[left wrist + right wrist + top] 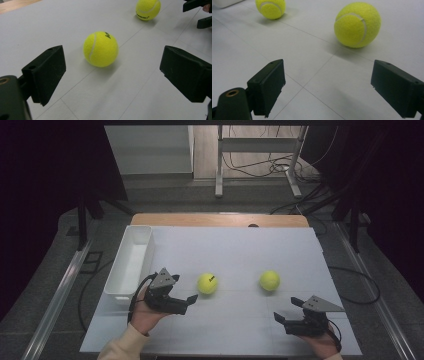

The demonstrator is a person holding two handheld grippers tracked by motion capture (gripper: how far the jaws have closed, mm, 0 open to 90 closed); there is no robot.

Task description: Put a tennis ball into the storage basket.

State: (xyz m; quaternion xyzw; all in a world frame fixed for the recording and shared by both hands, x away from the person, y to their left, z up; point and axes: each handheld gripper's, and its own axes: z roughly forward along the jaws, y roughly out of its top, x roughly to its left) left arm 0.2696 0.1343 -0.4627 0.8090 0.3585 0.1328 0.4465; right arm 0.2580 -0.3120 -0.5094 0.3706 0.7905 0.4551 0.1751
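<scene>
So there are two yellow tennis balls sitting on the white table (235,255), both loose on the surface, nothing touching either of them. The left ball (207,283) is lying near the middle of the table, a bit left of centre, and it's showing some black lettering on top. The right ball (269,280) is resting well apart from it, at about the same depth on the table.

The left gripper (186,292) is hovering just beside the left ball, on its near-left side, with the jaws pointing toward it. The jaws are standing wide apart and gripping nothing. In the left gripper view that ball (100,49) is sitting right between the two black jaws but farther out, ahead of the tips and not inside them. The other ball (148,9) is showing up at the top of that view, with the other gripper's jaws poking in at the top right corner.

The right gripper (288,310) is hanging near the front right of the table, jaws also spread wide and empty. The right ball is lying ahead of it and a bit to its left, clearly apart. In the right gripper view that ball (357,24) is sitting up ahead, closer to the right-hand jaw's side, and the far one (270,8) is at the top left.

A white bin (131,260) is standing along the table's left edge, just behind the left gripper.
</scene>
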